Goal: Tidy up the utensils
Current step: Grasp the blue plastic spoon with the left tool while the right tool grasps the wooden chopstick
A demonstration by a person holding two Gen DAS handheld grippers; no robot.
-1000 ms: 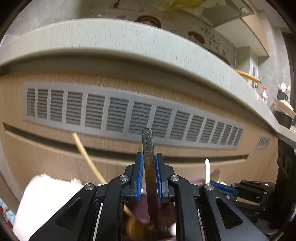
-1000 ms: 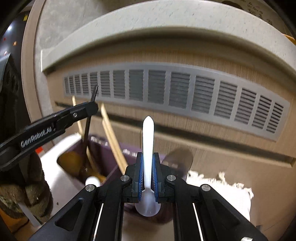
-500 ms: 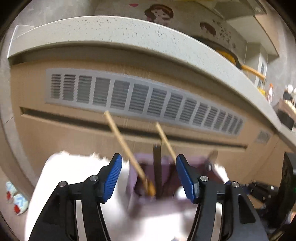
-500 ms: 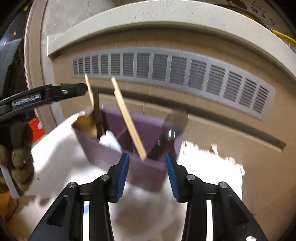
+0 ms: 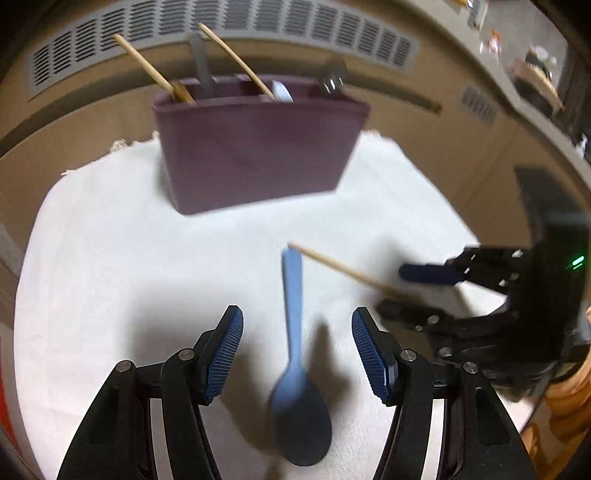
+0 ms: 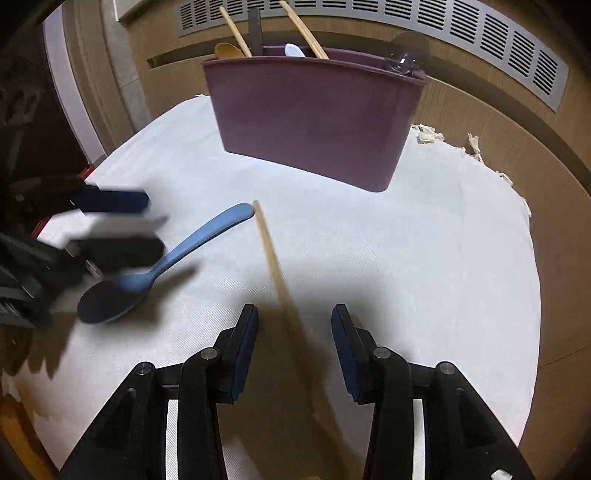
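Note:
A purple utensil bin point(image 5: 255, 147) point(image 6: 314, 114) stands on a white cloth point(image 5: 129, 266) point(image 6: 424, 240) and holds several utensils: wooden ones, a dark handle, a white spoon and a metal spoon. A blue spoon point(image 5: 295, 332) point(image 6: 159, 266) lies on the cloth between the fingers of my open left gripper point(image 5: 297, 354). A wooden utensil point(image 6: 277, 269) point(image 5: 343, 271) lies on the cloth, its handle running between the fingers of my open right gripper point(image 6: 293, 347). Neither gripper holds anything.
A wood-panelled cabinet front with a grey vent grille point(image 6: 443, 33) point(image 5: 258, 22) rises just behind the bin. The cloth has a frayed fringe point(image 6: 469, 144) at its far right edge. A counter with small objects point(image 5: 535, 70) runs off to the right.
Both grippers were shut on utensils over the bin, a dark-handled one left and a white spoon right. They opened, left those in the bin, and pulled back low over the cloth.

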